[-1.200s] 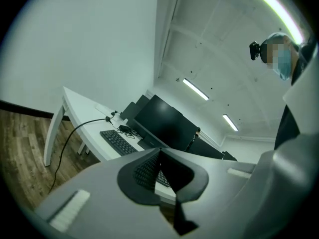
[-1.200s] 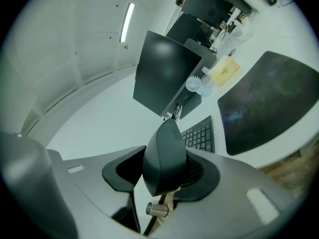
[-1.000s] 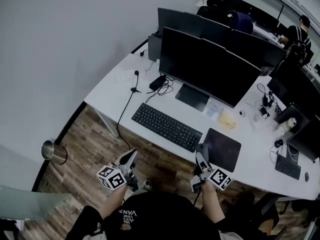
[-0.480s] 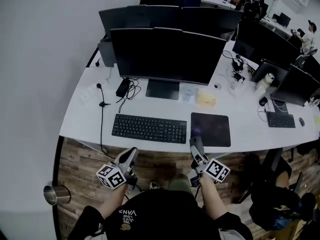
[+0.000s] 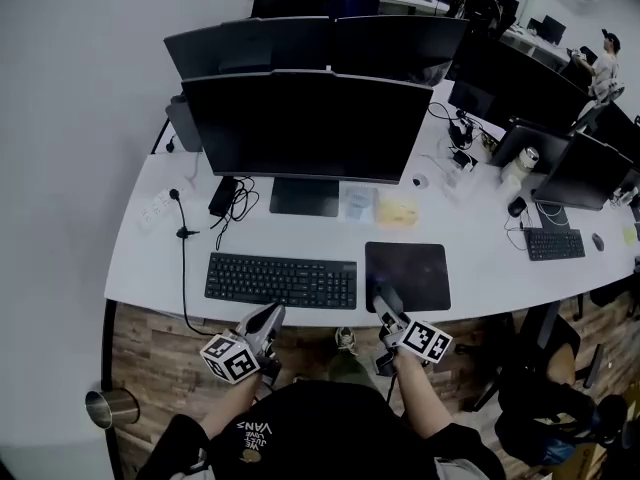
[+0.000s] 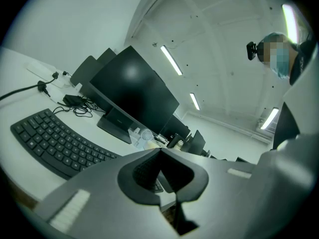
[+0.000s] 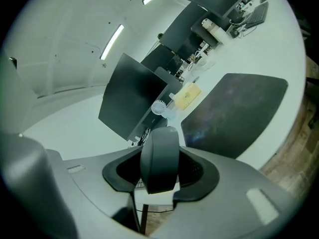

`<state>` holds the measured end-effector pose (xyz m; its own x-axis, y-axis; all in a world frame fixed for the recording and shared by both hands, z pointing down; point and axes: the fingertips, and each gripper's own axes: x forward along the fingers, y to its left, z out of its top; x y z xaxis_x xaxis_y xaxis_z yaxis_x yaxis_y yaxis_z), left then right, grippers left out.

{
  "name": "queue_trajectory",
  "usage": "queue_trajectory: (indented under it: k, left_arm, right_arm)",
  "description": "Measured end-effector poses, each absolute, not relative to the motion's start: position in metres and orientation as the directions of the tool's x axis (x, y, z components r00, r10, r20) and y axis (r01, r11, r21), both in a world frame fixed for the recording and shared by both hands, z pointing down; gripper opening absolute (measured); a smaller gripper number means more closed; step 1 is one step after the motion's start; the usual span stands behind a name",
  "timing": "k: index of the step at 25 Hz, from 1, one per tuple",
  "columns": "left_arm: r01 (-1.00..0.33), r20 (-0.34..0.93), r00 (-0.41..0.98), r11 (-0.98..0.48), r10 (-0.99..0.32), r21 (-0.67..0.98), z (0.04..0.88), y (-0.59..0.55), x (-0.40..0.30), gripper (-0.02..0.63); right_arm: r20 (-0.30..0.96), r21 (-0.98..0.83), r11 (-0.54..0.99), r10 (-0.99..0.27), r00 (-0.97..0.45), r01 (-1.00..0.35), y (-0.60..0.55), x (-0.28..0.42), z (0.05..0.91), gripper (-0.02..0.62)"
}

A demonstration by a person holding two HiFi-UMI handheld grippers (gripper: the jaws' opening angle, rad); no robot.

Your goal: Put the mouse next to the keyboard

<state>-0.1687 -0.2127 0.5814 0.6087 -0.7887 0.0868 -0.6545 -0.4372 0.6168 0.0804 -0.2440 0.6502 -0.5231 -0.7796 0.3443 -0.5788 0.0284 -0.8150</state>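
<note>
A black keyboard (image 5: 281, 280) lies on the white desk (image 5: 140, 258) in front of the monitor, with a dark mouse pad (image 5: 407, 274) to its right. My right gripper (image 5: 384, 302) hovers at the desk's front edge, just before the pad, shut on a dark grey mouse (image 7: 159, 158) that stands on end between its jaws. The pad (image 7: 234, 113) lies ahead of it. My left gripper (image 5: 268, 319) is at the front edge below the keyboard (image 6: 55, 142), with its jaws shut and empty (image 6: 159, 153).
A large monitor (image 5: 310, 123) stands behind the keyboard, with cables (image 5: 228, 203) at its left and a yellow pad (image 5: 397, 211) near its stand. A second keyboard (image 5: 555, 243) and more screens sit at the right. A metal bin (image 5: 108, 406) stands on the wood floor.
The head view has swung so the desk lies square ahead. Both grippers have come closer to the desk's front edge. The right one still holds the mouse.
</note>
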Motion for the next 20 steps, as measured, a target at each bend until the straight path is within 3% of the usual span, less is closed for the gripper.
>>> queue_trajectory:
  k: [20]
  left_arm:
    - [-0.690,0.120,0.552,-0.372,-0.825,0.621,0.601,-0.302,-0.129,0.002]
  right_arm:
    - [0.498,-0.753,0.027,-0.629,-0.596,-0.658,-0.358,0.084,0.710,0.181]
